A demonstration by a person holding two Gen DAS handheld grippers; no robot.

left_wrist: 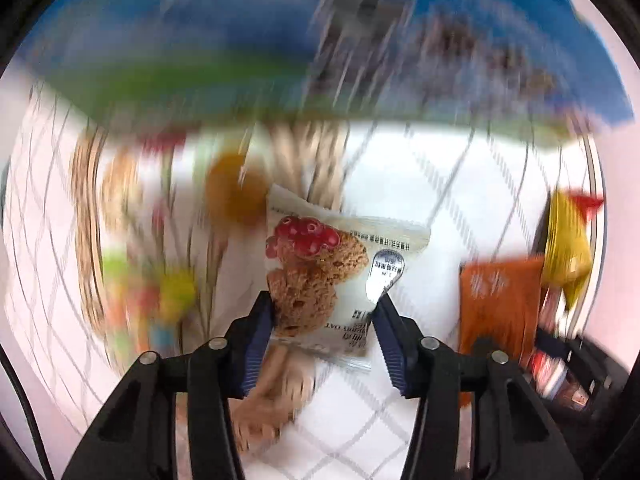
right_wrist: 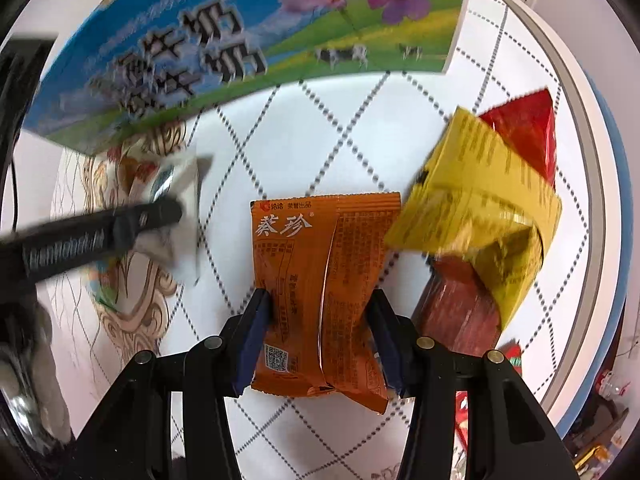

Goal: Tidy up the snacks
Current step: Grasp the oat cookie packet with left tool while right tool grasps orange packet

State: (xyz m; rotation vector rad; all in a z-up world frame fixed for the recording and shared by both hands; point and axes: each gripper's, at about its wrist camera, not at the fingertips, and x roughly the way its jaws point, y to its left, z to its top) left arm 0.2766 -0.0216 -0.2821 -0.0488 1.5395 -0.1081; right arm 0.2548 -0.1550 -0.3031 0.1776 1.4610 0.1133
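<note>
My left gripper (left_wrist: 324, 312) is shut on a white oat-cookie packet (left_wrist: 320, 272) with red berries printed on it, held above the table; the background is motion-blurred. My right gripper (right_wrist: 320, 308) is shut on an orange snack packet (right_wrist: 324, 280), which also shows at the right of the left wrist view (left_wrist: 500, 304). The left gripper (right_wrist: 182, 212) with its white packet (right_wrist: 180, 200) appears at the left of the right wrist view. A blue and green milk carton box (right_wrist: 240, 40) stands behind both and is blurred in the left wrist view (left_wrist: 280, 32).
A yellow packet (right_wrist: 480, 200), a red packet (right_wrist: 524, 132) and a dark red bar (right_wrist: 460, 304) lie right of the orange packet. The white diamond-pattern tablecloth (right_wrist: 320, 140) has a brown floral print (right_wrist: 132, 312) at left. The round table's edge (right_wrist: 592, 200) curves at right.
</note>
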